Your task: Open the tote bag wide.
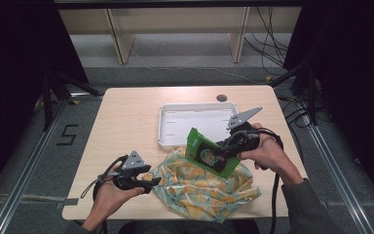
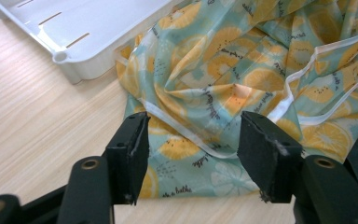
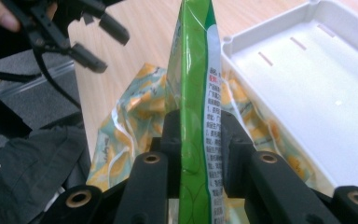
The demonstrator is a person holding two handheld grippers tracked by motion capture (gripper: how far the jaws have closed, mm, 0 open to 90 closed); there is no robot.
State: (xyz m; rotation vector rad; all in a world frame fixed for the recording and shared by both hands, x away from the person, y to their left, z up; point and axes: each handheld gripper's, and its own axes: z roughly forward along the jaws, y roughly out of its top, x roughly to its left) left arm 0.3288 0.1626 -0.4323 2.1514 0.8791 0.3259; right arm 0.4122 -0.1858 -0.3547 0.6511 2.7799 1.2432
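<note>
From above, the person's right gripper [image 1: 222,152] holds a green snack packet [image 1: 209,155] up off the table, just over the near edge of a crumpled orange-print cloth bag [image 1: 202,185]. The packet tilts, its upper corner leaning toward the white tray [image 1: 163,127] that sits behind the bag on the wooden table [image 1: 121,117]. The left gripper [image 1: 152,181] hovers at the bag's left edge, low over the table.

Along the left gripper's own jaws, the two black pads [image 2: 129,156] stand well apart with nothing pinched between them; the bag [image 2: 242,79] lies beyond and below, its white trim running across the folds. A corner of the tray [image 2: 74,51] shows at the upper left.

Along the right gripper's jaws, the pads are clamped on the packet [image 3: 195,93], which stands edge-on and upright between them. Behind it lie the bag [image 3: 130,116] and the tray [image 3: 307,84]; the left gripper [image 3: 98,44] hangs at the upper left, jaws parted.
</note>
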